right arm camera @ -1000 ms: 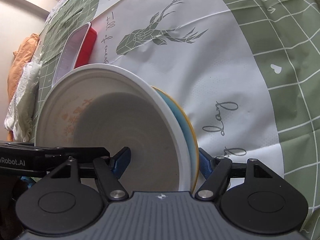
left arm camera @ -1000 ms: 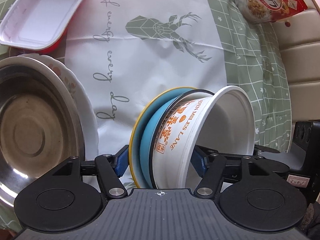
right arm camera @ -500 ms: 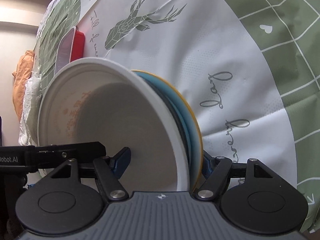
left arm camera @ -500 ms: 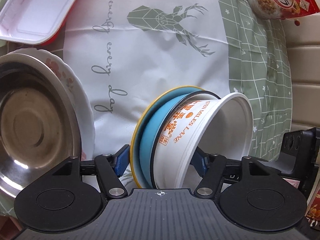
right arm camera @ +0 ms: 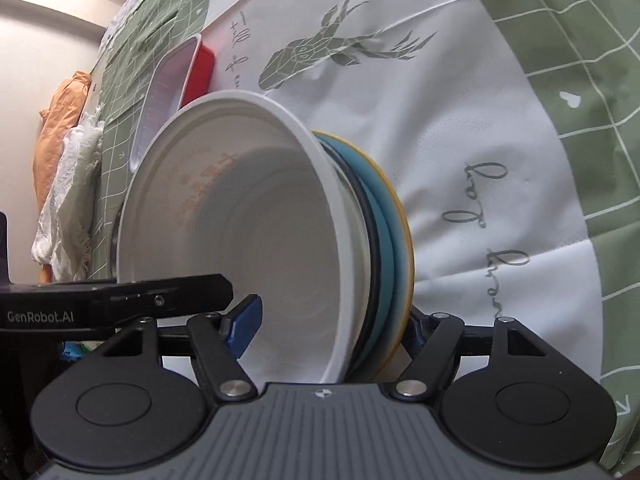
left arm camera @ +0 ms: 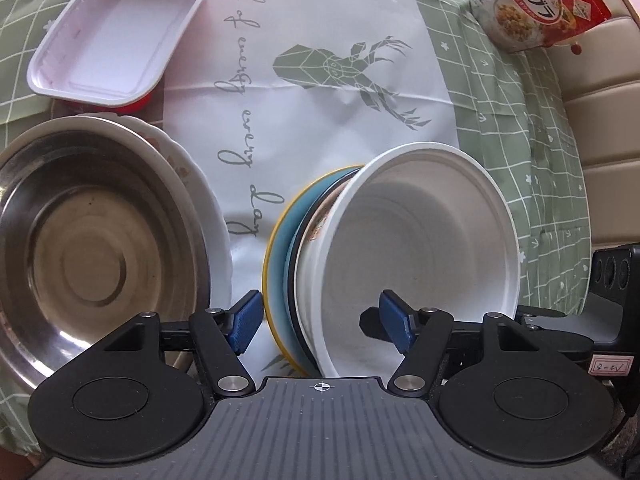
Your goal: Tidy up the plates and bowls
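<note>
A soft cloth covered your desk, green with a thin white grid around a smooth white panel printed with a faceted deer and looping script. At the near left of the left wrist view sat a wide, round steel bowl, dull and scuffed with concentric rings in its base, nested in a white scallop-edged plate with a faint floral print. Beyond them lay a rectangular white plastic tray with rounded corners, over something red.

You held the stack on edge in the middle of the desk: a deep, round white paper bowl, ribbed inside with orange print on its wall, pressed against a flat blue plate with a yellow rim and a thin black ring between them. Your left gripper had its jaws spanning the stack, one blue pad against the yellow rim and the other inside the bowl, so they were gripping plate and bowl together. Your right gripper clamped the same stack from the opposite side, one pad inside the bowl, the other mostly hidden behind the plate.

At the far right lay a glossy red cereal bag, beside padded cream upholstery. Far left in the right wrist view hung crumpled orange and white fabric.
</note>
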Tool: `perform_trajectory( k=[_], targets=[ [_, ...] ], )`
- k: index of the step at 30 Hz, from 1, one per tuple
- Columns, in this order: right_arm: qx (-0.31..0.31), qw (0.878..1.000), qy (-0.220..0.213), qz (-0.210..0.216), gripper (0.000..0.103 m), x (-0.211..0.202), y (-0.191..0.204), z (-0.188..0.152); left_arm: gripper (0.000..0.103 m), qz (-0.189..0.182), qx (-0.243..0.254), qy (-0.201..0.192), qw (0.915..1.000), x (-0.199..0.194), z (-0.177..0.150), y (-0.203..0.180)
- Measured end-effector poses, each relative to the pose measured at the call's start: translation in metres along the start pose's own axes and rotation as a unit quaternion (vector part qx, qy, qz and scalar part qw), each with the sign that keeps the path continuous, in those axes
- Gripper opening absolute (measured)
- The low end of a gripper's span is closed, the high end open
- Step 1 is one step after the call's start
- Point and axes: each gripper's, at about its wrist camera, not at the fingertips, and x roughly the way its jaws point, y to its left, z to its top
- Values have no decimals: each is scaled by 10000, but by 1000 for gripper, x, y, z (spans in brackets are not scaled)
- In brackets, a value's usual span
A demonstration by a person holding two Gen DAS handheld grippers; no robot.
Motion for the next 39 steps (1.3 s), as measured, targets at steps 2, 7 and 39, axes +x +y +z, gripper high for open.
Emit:
perform_trajectory(
  k=[2, 7, 39],
  targets=[
    [-55, 9993, -177, -331, 72, -6, -5, 2, 58, -47, 19, 16, 10000, 3, -1, -2],
    [-82, 9990, -59, -430, 70, 1, -16, 11, 58, 86, 83, -91, 9999, 6, -6, -6],
    [149, 9995, 272, 46, 71, 14, 9, 0, 63, 211, 225, 6, 9995, -7, -9, 5]
  ],
)
